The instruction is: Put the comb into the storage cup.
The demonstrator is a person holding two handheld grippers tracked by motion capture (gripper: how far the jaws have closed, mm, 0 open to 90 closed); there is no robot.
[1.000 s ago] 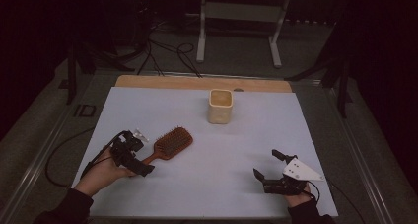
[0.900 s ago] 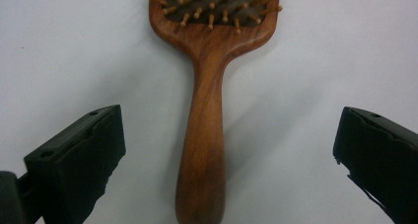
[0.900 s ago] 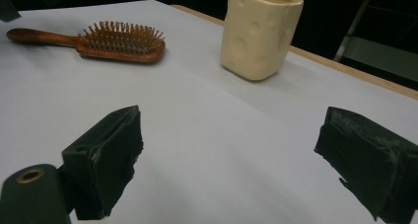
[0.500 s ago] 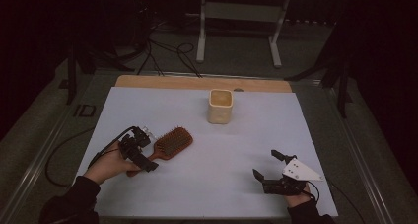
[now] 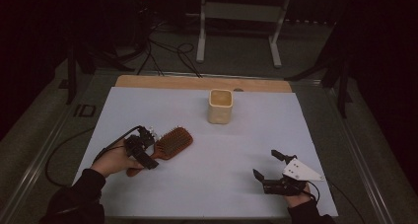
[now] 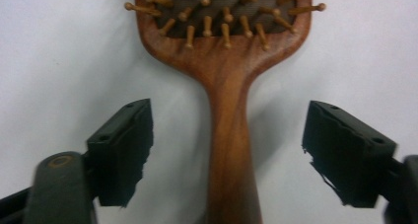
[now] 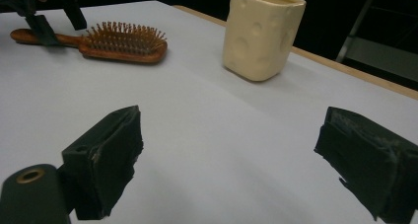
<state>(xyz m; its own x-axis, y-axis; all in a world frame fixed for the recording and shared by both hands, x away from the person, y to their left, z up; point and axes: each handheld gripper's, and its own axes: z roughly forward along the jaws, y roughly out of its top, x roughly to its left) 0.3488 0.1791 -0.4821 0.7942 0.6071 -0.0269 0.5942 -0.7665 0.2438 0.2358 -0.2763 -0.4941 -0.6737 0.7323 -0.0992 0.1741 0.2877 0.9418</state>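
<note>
Lying bristles-up on the white sheet, left of the cream cup (image 5: 220, 106): wooden hairbrush (image 5: 170, 143). Left gripper (image 6: 224, 157) straddles its handle, jaws just closing, not yet touching. Right gripper (image 5: 266, 166) spread, idle. Grasp pending.

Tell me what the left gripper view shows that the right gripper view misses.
Left gripper view alone: the hairbrush handle lies between the left gripper pads, which have just been closing, with a gap on each side, untouched. Right gripper view alone: the cream cup stands upright beyond the open right gripper, with the table's wooden edge behind it. Both: the wooden hairbrush, bristles up, on the white sheet.
</note>
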